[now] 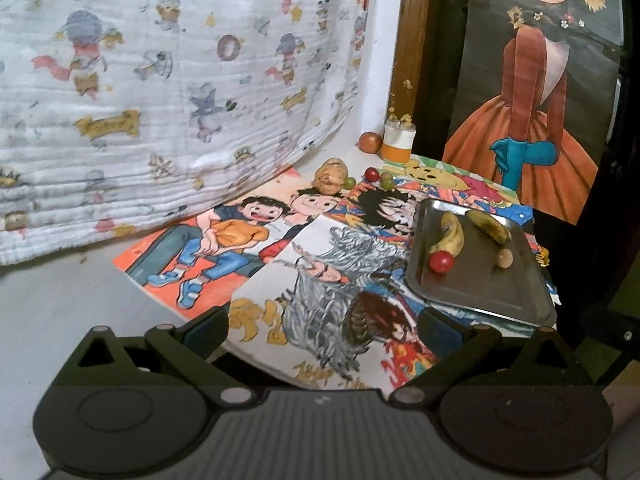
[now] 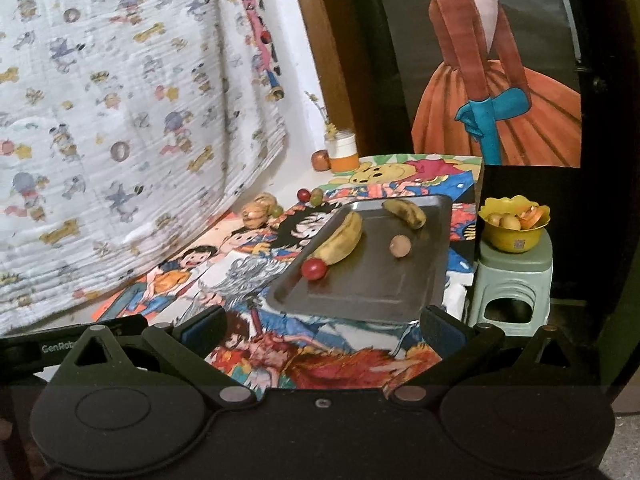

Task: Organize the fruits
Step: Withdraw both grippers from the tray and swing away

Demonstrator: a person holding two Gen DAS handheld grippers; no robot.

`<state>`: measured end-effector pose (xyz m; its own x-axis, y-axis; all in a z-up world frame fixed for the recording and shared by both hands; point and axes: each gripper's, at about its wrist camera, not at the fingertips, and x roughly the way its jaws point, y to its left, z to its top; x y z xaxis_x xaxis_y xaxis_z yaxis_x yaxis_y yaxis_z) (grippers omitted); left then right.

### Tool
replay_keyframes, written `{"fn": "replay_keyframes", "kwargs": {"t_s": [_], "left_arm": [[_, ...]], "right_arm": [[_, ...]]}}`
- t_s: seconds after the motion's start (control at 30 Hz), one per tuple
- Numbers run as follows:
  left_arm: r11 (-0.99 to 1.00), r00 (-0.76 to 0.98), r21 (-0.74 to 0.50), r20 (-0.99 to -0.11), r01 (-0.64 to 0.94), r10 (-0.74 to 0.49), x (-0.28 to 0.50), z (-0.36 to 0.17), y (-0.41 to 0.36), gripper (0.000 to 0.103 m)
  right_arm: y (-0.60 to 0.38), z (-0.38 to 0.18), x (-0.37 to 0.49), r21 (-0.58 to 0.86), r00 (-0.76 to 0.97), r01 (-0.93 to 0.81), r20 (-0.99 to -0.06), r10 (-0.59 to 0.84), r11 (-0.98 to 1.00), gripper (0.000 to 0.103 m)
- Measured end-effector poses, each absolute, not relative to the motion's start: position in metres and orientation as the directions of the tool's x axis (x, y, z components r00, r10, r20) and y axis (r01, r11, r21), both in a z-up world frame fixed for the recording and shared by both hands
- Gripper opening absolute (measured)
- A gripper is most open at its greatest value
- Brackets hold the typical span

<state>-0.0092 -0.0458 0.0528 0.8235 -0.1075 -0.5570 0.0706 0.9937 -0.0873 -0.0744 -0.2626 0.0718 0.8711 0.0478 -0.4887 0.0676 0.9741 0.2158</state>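
**Tray part-filled, loose fruit waiting at the back**

Left wrist view: left gripper spread wide, fingers empty, hanging low over the drawing-covered surface. Steel tray lying to the right, already carrying two bananas, a red fruit touching the nearer banana's tip, and a small tan fruit apart from them. Probably the collecting place. Beyond the tray, near the hanging printed cloth, still unsorted: a knobbly brown fruit, small red and green fruits beside it, and an apple touching an orange-and-white jar.

Right wrist view: right gripper likewise open and empty, squared up just short of the tray's near rim. Off the surface's right edge, a yellow bowl of more fruit perched on a pale green stool, well apart from the tray. Likely next: reaching past the tray for the loose fruit.
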Motion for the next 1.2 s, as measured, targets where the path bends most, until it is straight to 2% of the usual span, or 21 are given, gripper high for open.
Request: {"fn": "replay_keyframes", "kwargs": {"t_s": [0.27,0.47,0.7,0.9,0.97,1.1,1.2], "left_arm": [[0.994,0.805,-0.105,-0.586,0.034,-0.089,-0.008,0.042,-0.024,0.103],[0.990,0.787,-0.139,-0.614,-0.034,-0.059,0.010,0.032,-0.001,0.103],[0.988,0.761,-0.142,-0.648,-0.063,-0.045,0.049,0.028,0.013,0.103],[0.994,0.764,-0.102,-0.644,-0.040,-0.035,0.087,0.064,0.011,0.103],[0.995,0.760,-0.088,-0.650,-0.048,-0.021,0.101,0.090,0.011,0.103],[0.998,0.773,-0.067,-0.632,0.015,-0.054,0.126,0.154,0.010,0.103],[0.999,0.782,-0.038,-0.622,0.022,-0.041,0.145,0.195,0.005,0.103]], "right_arm": [[-0.244,0.061,-0.065,0.219,0.830,0.021,-0.548,0.105,0.976,0.102],[-0.245,0.052,-0.042,0.358,0.795,0.057,-0.581,0.174,0.932,0.102],[-0.237,0.060,0.005,0.287,0.758,0.024,-0.629,0.170,0.958,0.102],[-0.228,0.139,0.056,0.244,0.720,-0.123,-0.645,0.255,0.962,0.102],[-0.230,0.172,0.077,0.284,0.685,-0.126,-0.668,0.291,0.950,0.102],[-0.239,0.232,0.127,0.438,0.580,-0.027,-0.725,0.371,0.899,0.103],[-0.231,0.274,0.154,0.346,0.603,-0.046,-0.738,0.303,0.937,0.102]]}}
